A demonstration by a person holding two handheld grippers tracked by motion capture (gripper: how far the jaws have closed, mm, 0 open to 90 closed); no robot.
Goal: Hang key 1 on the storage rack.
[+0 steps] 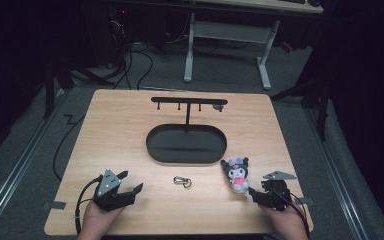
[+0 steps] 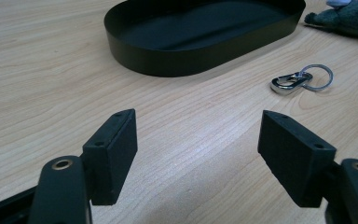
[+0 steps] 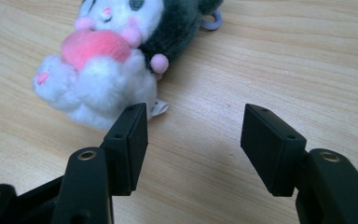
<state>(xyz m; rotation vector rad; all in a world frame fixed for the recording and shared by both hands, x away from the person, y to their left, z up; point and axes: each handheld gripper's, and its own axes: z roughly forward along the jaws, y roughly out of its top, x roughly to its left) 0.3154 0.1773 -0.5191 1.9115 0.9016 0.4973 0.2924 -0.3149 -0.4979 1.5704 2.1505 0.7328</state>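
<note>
I note both tools released on the pale wood table (image 1: 120, 125): left gripper (image 1: 130, 182) empty, right gripper (image 1: 254, 192) just beside the plush toy (image 1: 237, 173). Farther: keyring clip (image 1: 182, 181), black oval tray (image 1: 186, 144), grey carpet, desk legs.

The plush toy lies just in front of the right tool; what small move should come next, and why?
Probably shift the right tool a little toward the plush toy and ease forward. Its jaws stand open with nothing between them, and in the right gripper view the toy lies off to the left, beside one jaw rather than in the gap. Centring it first should allow a clean grip.
</note>
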